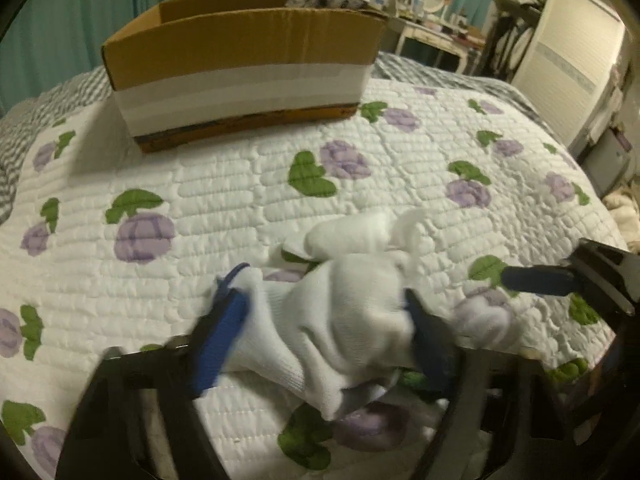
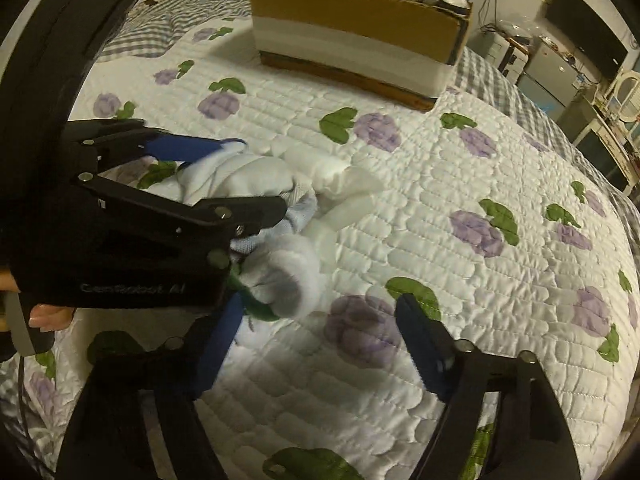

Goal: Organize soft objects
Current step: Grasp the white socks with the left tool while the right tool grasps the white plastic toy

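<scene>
the left gripper (image 1: 320,320) has its blue fingers (image 1: 218,344) pressed on either side of the bunched white knit socks (image 1: 344,328) on the quilted floral bedspread (image 1: 200,184). the right gripper (image 2: 316,344) is apart, nothing between its fingers — the sock's rolled end sits just beyond its left finger. best to shift it over that end, pinch deep, then lift both together toward the open cardboard box (image 1: 240,60) beyond the fingertips.

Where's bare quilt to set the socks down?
Free: the quilt strip between the cardboard box and the white socks, and its right side. Crowded: around the socks, where the left tongs and right tongs meet.
</scene>
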`<state>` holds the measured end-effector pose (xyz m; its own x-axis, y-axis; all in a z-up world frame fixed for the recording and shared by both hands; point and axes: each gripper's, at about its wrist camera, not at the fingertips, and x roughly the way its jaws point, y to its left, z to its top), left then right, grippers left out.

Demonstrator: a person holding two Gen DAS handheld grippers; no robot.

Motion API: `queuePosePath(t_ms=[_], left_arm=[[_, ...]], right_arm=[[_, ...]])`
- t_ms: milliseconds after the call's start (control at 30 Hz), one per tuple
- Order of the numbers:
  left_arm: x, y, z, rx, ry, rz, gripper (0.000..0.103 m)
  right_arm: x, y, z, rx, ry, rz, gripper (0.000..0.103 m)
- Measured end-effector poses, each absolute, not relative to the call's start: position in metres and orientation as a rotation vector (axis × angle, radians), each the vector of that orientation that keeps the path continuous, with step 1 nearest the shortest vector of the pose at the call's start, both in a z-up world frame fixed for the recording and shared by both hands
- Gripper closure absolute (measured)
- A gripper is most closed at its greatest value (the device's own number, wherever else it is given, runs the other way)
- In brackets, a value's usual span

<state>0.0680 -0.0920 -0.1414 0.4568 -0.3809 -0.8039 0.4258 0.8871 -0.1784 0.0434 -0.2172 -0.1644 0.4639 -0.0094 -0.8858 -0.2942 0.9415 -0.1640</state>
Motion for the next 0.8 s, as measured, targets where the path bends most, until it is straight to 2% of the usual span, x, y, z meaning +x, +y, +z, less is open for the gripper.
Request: queuePosePath(t_ms=[67,100,133,167,233,300,367,467,800], left_arm=[[0.066,-0.093,-0.138,0.051,0.963,-0.507,0.062],[0.065,-0.093,-0.135,0.056,0.954,-0.509,0.064],[0.065,-0.092,-0.134,0.054,0.948,-0.508,0.072],[0.064,-0.088,-0.131,0.037,0.937,-0.504,0.079],[0.065,-0.084,-0.126,0.027,0.922,-0.498,0.083],[0.064,-0.081,-0.122,0.025,0.914,-0.497,0.096],[0.061,-0.079,-0.116,0.021,0.895,-0.501,0.096],[0.057,-0.076,-0.11,0.017,0.88,-0.504,0.096],[0.039,-0.055,-0.086,-0.022,0.813,-0.477,0.097]], right_arm=[[0.044,-0.214,-0.165,-0.312,1.078,0.196,0.038],[0.044,-0.214,-0.165,-0.308,1.078,0.206,0.046],[0.044,-0.214,-0.165,-0.301,1.077,0.211,0.061],[0.044,-0.214,-0.165,-0.293,1.075,0.216,0.069],[0.043,-0.212,-0.165,-0.304,1.068,0.209,0.073],[0.042,-0.21,-0.165,-0.313,1.062,0.206,0.075],[0.041,-0.211,-0.162,-0.31,1.048,0.2,0.078],[0.039,-0.215,-0.155,-0.286,1.024,0.193,0.096],[0.028,-0.222,-0.129,-0.217,0.911,0.142,0.102]])
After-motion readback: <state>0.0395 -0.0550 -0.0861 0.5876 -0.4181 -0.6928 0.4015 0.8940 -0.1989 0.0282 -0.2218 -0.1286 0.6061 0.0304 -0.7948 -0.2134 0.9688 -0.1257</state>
